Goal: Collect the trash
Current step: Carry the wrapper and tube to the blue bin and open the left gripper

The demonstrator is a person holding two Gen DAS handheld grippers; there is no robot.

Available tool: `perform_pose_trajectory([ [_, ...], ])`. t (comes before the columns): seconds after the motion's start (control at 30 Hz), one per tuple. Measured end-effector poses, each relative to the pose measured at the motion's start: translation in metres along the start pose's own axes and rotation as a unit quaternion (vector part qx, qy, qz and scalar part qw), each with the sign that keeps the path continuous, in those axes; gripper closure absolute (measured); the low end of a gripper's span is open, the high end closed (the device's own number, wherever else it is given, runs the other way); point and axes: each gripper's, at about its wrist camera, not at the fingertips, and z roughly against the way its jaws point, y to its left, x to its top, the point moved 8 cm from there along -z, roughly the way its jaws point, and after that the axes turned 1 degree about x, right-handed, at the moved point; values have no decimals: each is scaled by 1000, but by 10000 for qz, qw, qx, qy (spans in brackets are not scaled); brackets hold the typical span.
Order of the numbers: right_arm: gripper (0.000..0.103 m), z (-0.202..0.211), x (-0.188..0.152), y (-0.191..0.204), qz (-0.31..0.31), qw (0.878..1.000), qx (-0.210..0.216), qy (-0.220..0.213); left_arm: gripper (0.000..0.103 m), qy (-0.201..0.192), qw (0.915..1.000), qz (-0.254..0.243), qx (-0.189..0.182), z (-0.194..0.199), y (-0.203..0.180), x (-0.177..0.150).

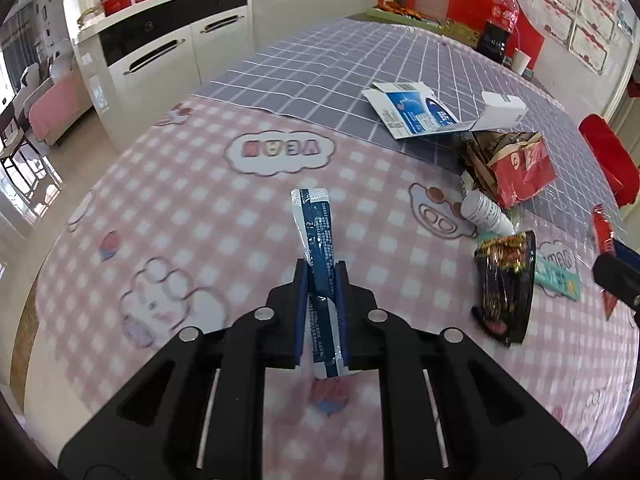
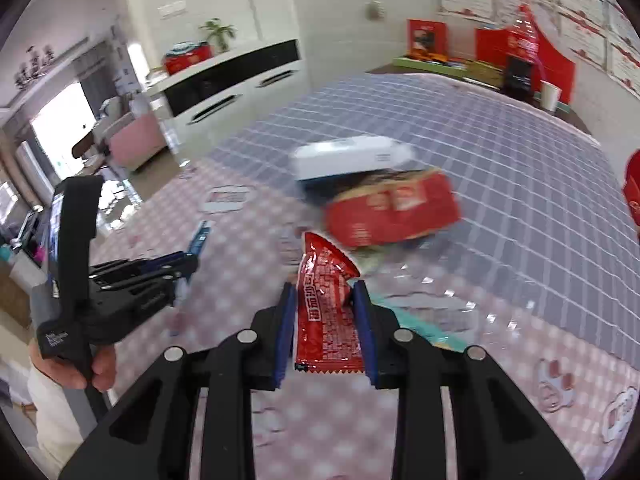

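Note:
My left gripper (image 1: 322,268) is shut on a long blue and white sachet (image 1: 318,248) and holds it above the pink checked tablecloth (image 1: 200,216). My right gripper (image 2: 325,290) is shut on a red sauce packet (image 2: 326,300), also held above the table. The left gripper (image 2: 188,260) shows at the left of the right wrist view with the sachet (image 2: 200,236) sticking out. More trash lies at the right of the left wrist view: an opened blue and white carton (image 1: 424,114), a red torn box (image 1: 520,170), a small white cup (image 1: 484,214), a black wrapper (image 1: 506,280) and a teal packet (image 1: 558,276).
A grey grid cloth (image 1: 340,64) covers the far half of the table. Red bags and a paper cup (image 1: 520,60) stand at the far edge. A white cabinet (image 1: 160,52) stands beyond the table on the left. The red box (image 2: 392,208) and white carton (image 2: 348,158) are blurred.

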Motion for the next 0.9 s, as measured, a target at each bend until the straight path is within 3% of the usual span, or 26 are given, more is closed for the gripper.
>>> perform_pose_trajectory([
  [0.3,74,-3,-13,98,535,9964,651,20,90,-331,9985,333,286,44,51,-28],
  [0.57,74,-15,-38,198,1208,9847,1218,316,90,-521,9945,647,639,84,109,-64],
  [0.9,74,-27,-82,305,2159,9587,1701,726,90,-166,9799,1560,1235,100,211,-148],
])
